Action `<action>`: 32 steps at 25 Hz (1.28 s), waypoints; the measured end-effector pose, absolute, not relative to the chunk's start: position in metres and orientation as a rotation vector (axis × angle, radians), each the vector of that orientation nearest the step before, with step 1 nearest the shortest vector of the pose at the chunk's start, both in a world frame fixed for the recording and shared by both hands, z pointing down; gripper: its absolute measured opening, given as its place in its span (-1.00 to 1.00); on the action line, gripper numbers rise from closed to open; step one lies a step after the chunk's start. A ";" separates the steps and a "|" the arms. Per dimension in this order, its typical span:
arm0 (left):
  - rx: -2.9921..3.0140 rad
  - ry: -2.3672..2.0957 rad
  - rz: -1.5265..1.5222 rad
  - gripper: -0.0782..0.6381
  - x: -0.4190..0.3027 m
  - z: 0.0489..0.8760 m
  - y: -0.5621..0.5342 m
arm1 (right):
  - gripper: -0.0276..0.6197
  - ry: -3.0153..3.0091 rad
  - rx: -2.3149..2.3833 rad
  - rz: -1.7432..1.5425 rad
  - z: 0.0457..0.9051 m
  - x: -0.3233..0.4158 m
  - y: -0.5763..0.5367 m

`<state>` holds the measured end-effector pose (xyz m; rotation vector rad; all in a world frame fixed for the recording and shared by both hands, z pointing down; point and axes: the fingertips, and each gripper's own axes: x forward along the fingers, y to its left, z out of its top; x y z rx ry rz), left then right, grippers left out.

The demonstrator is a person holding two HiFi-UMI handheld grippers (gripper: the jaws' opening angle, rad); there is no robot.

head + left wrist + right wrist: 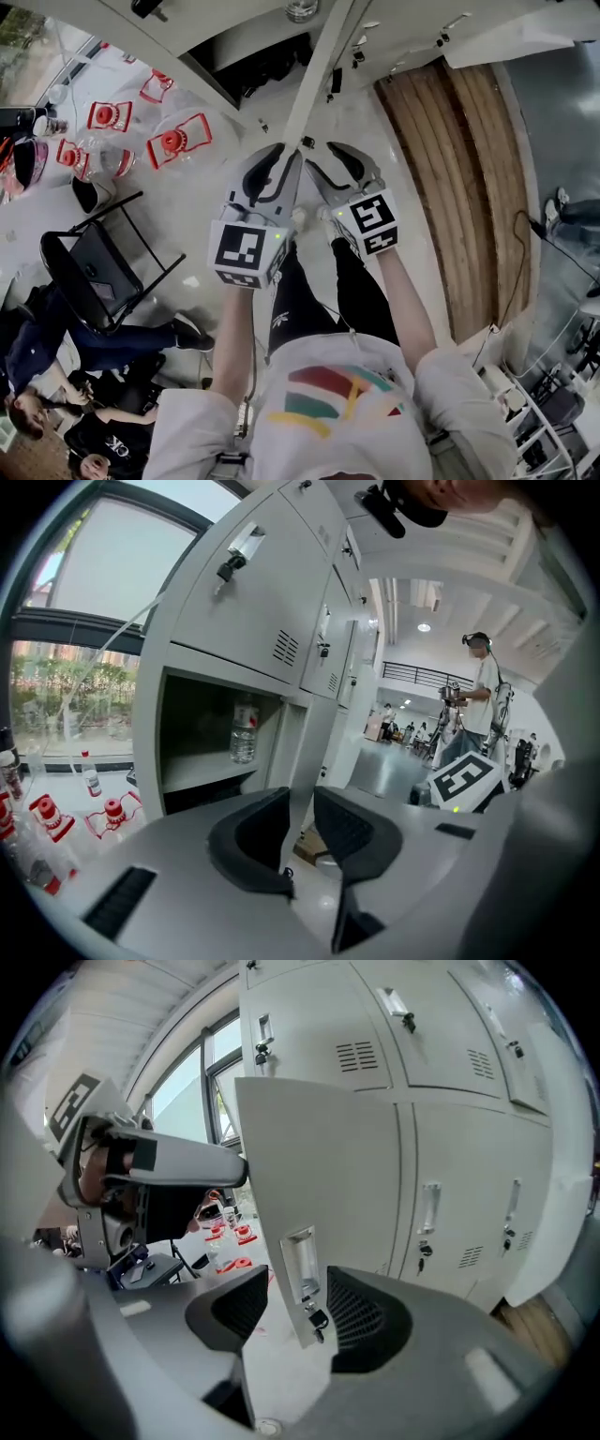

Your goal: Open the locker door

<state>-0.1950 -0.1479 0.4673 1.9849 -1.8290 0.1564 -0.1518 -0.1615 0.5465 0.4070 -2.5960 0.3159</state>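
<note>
The white locker door [317, 80] stands swung out, seen edge-on in the head view. Behind it the open compartment [202, 733] holds a water bottle [244, 731]. My left gripper [284, 169] [300, 801] has the door's free edge [302, 761] between its pads, which press on both faces. My right gripper [330, 164] [298, 1283] straddles the same door lower down at the recessed handle [300, 1262], with a key [319, 1316] hanging below it. A gap shows between its left pad [246, 1302] and the door, so it is open.
Closed lockers [450, 1194] with handles and keys run to the right. A wooden floor strip [464, 187] lies on the right and a black chair [94, 272] on the left. Red-and-white containers [173, 141] sit on the floor near the window. People sit at the lower left [56, 375].
</note>
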 end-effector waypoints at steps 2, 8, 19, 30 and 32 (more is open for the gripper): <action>2.027 -1.803 0.199 -0.58 -0.179 0.467 -0.150 | -0.33 -2.598 0.453 0.319 0.539 -0.136 -0.163; 2.182 -1.679 0.324 -0.61 -0.126 0.470 -0.167 | -0.36 -2.584 0.602 0.338 0.526 -0.086 -0.168; 2.373 -1.524 0.417 -0.60 -0.062 0.463 -0.229 | -0.41 -2.522 0.840 0.438 0.522 -0.002 -0.177; 2.491 -1.476 0.498 -0.63 -0.018 0.458 -0.288 | -0.43 -2.487 1.021 0.490 0.524 0.056 -0.190; 2.500 -1.472 0.503 -0.63 -0.013 0.457 -0.297 | -0.43 -2.483 1.037 0.495 0.524 0.063 -0.192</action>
